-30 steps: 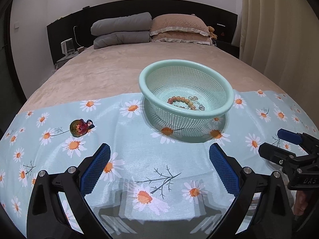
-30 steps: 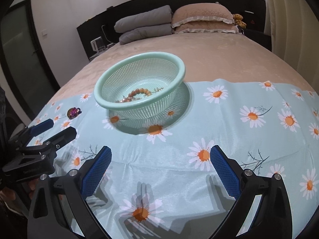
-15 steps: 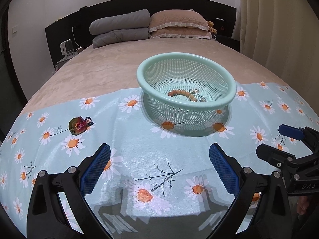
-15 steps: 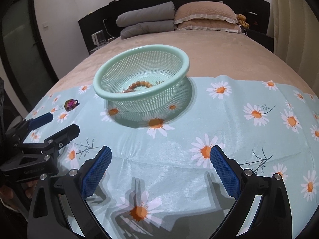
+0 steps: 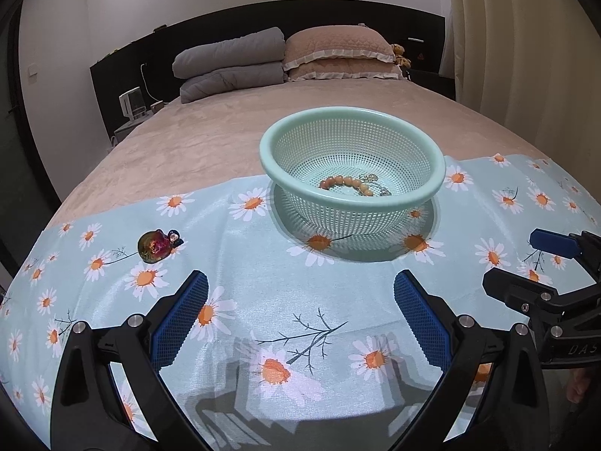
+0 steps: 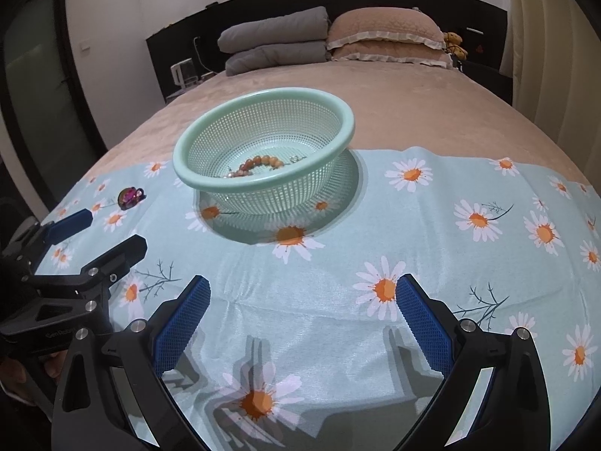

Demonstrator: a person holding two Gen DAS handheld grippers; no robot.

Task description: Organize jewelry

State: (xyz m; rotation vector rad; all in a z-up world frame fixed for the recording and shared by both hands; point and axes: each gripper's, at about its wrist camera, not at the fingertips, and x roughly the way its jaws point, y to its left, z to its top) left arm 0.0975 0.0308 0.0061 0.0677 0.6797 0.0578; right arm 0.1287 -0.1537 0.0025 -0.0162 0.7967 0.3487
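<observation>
Two grippers are in my hands, and both stand wide apart with nothing between the blue pads. My left gripper (image 5: 300, 312) hovers low over the pale blue daisy-print cloth (image 5: 338, 274) spread across the foot of the bed; my right gripper (image 6: 302, 314) hovers beside it, level with it.

The mint-green perforated plastic basket (image 5: 432, 165) sits on the cloth ahead of both grippers, serving as the collection point. A string of round tan beads (image 5: 347, 182) already lies on its floor, touching a small silvery piece that is too small to identify.

One item remains outside: a small iridescent red-green rounded trinket with a dark loop (image 5: 154, 246), lying on the cloth well to the left of the basket. It is on my left gripper's side, so I judge the left gripper to be the one suited to fetch it; the wide jaw setting fits an approach from above.

Compared with a second ago, both cameras sit slightly farther back and higher: the basket appears higher in each view. The trinket, basket and beads have not moved on the cloth.
</observation>
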